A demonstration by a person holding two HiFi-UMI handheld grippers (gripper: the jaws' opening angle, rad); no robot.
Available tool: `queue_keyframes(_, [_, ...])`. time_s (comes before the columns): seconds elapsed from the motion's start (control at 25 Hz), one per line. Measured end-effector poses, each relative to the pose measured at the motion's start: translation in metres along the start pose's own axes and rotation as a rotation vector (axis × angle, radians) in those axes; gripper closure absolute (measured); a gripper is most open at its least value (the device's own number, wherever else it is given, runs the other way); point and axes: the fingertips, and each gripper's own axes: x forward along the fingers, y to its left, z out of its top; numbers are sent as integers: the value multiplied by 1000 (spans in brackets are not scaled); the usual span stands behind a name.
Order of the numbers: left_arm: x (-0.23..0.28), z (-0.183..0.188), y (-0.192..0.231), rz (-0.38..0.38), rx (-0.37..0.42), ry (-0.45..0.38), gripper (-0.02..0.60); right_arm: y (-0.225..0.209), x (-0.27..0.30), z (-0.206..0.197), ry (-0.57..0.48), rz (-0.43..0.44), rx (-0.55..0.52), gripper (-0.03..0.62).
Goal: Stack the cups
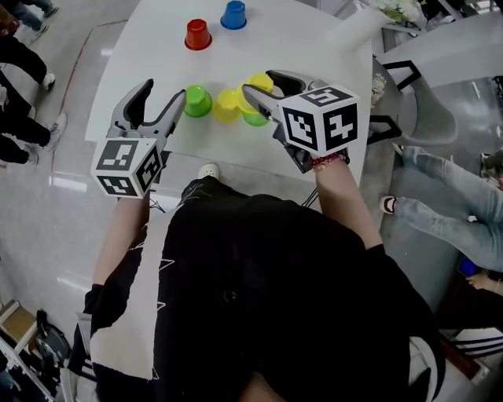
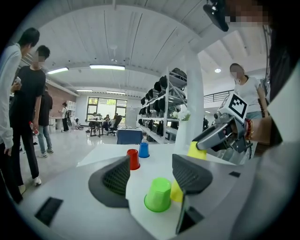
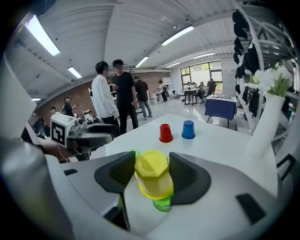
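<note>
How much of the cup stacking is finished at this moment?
No stack is finished. The right gripper holds an upside-down yellow plastic cup over a green plastic cup. The left gripper is open. The red plastic cup, blue plastic cup, second green cup and second yellow cup stand single.

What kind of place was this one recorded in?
Probably an open-plan lab or workshop-style office: tall shelving racks packed with dark gear, people seated at desks in the background, and onlookers standing near the white table.
</note>
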Motion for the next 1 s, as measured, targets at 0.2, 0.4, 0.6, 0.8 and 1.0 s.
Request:
queue_keyframes(0.2, [-5, -1, 3, 10, -2, -2, 289, 6, 3, 0, 12, 14, -4, 364])
queue_keyframes(0.4, [-8, -2, 7, 19, -6, -1, 290, 8, 7, -4, 28, 23, -2, 364])
queue_keyframes(0.6, [-11, -1, 5, 17, -6, 0, 290, 8, 6, -3, 25, 21, 2, 362])
queue_keyframes(0.8, [-14, -3, 3, 16, -8, 2, 290, 10, 7, -5, 32, 22, -9, 361])
queue_keyframes(1.0, [-17, -5, 5, 21, -11, 3, 290, 10, 8, -7, 44, 24, -37, 359])
